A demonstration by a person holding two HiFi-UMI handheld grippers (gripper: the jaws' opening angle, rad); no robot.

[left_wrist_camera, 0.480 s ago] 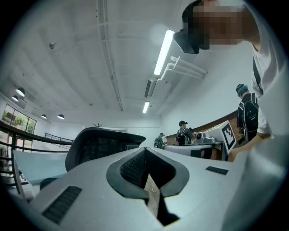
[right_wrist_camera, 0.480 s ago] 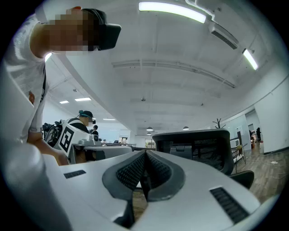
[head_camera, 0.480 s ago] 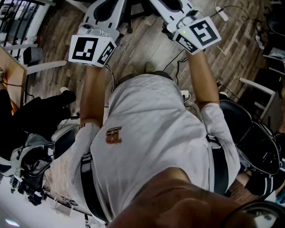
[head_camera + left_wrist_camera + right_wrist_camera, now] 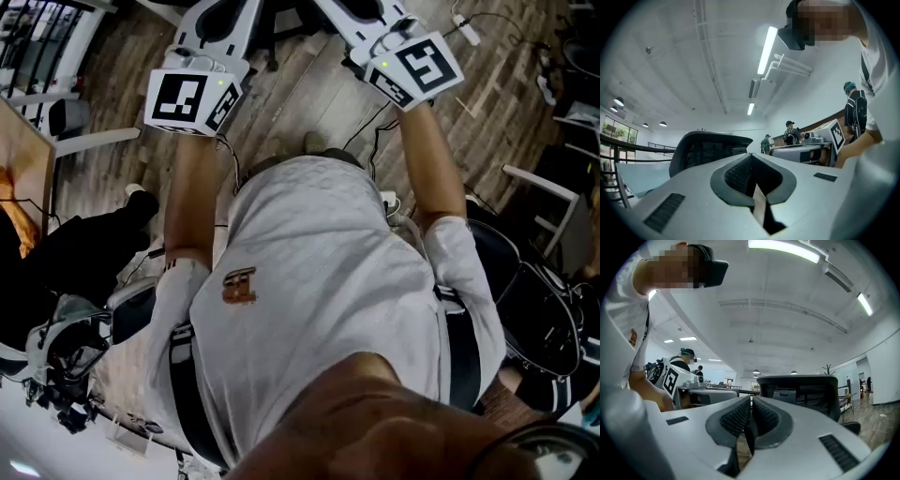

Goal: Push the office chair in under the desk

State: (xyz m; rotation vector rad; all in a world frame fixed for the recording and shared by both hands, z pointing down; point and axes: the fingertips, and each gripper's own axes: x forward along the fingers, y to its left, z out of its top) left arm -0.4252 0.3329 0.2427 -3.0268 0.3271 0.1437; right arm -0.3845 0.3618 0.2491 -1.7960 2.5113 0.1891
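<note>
The office chair (image 4: 799,392) shows as an upright black mesh back beyond and to the right of your right tool (image 4: 751,401), with its wide top edge running level across the view. A second mesh back (image 4: 710,150) stands left of your left tool (image 4: 750,159); I cannot tell whether it is the same chair. Both tools are pressed together with nothing between them, tilted up toward the ceiling (image 4: 787,324). Your left forearm (image 4: 192,197) and right forearm (image 4: 431,159) reach straight ahead, side by side, over the wood floor (image 4: 309,94).
</note>
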